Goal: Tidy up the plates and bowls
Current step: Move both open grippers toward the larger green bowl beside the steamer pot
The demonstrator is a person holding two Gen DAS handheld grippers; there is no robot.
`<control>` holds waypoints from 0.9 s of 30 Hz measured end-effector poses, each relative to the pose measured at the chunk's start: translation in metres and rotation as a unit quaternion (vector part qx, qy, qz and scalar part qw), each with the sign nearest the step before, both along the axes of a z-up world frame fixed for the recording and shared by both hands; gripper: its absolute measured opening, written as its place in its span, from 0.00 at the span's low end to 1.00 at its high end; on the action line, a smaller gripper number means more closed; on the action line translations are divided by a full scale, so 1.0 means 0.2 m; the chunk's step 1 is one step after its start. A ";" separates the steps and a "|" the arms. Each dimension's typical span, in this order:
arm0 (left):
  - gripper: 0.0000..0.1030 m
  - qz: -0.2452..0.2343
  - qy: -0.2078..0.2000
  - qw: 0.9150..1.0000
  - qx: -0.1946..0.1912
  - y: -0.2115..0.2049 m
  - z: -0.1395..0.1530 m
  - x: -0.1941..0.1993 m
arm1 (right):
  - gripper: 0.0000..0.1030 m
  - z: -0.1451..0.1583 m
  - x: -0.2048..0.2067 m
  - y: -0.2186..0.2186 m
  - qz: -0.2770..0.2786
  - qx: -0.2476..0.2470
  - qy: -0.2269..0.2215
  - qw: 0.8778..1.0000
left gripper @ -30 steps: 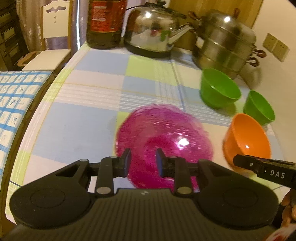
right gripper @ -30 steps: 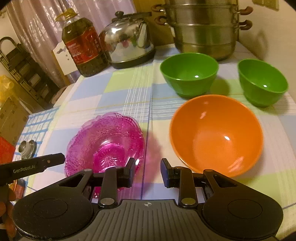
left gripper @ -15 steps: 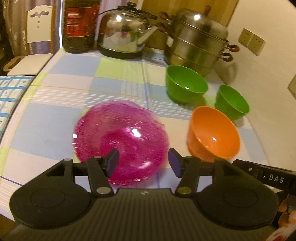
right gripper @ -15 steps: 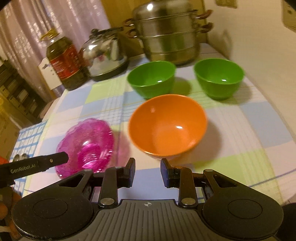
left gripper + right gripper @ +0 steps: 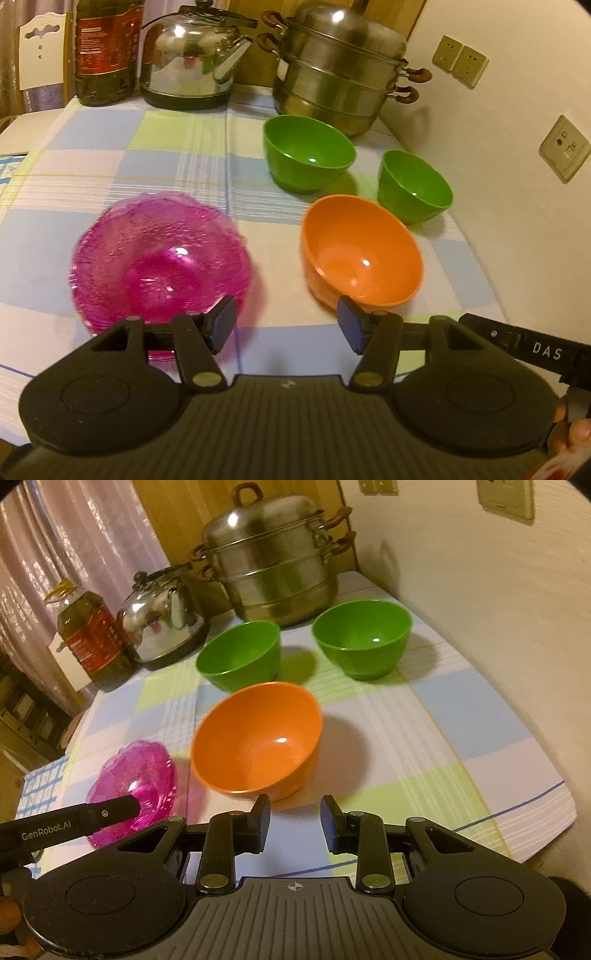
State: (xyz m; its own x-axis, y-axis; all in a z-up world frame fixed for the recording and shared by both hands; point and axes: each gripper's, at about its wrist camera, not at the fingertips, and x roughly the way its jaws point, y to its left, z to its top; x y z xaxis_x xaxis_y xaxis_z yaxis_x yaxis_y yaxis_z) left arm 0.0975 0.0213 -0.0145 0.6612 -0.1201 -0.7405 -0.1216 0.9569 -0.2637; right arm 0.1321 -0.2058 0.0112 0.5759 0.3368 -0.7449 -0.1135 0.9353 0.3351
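Nearest: left gripper (image 5: 282, 325), jaws spread wide, empty, above bare checked tablecloth (image 5: 110, 162) between pink glass dish (image 5: 159, 258) and orange bowl (image 5: 360, 251). Right gripper (image 5: 293, 823), jaws parted, empty, just short of orange bowl. Beyond: two green bowls (image 5: 308, 158), apart, near steamer pot (image 5: 340, 70).

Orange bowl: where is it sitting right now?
The orange bowl stands centre in the right wrist view, just ahead of the open right gripper, between the pink glass dish and two green bowls.
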 end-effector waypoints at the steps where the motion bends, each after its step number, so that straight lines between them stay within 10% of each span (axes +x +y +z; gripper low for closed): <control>1: 0.55 0.000 0.000 1.000 -0.001 -0.01 0.00 0.01 | 0.30 0.00 0.00 -0.02 -0.003 0.001 0.000 1.000; 27: 0.54 -0.032 0.003 0.999 0.012 -0.14 0.02 0.29 | 0.30 -0.02 0.23 -0.19 -0.027 0.022 0.003 0.999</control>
State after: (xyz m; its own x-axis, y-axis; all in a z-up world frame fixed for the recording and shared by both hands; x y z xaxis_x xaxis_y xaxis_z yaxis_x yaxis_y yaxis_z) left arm 0.1546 -0.0069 -0.0106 0.6483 -0.1443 -0.7475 -0.0611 0.9688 -0.2401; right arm 0.1789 -0.2439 0.0077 0.5899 0.3370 -0.7338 -0.0609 0.9247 0.3758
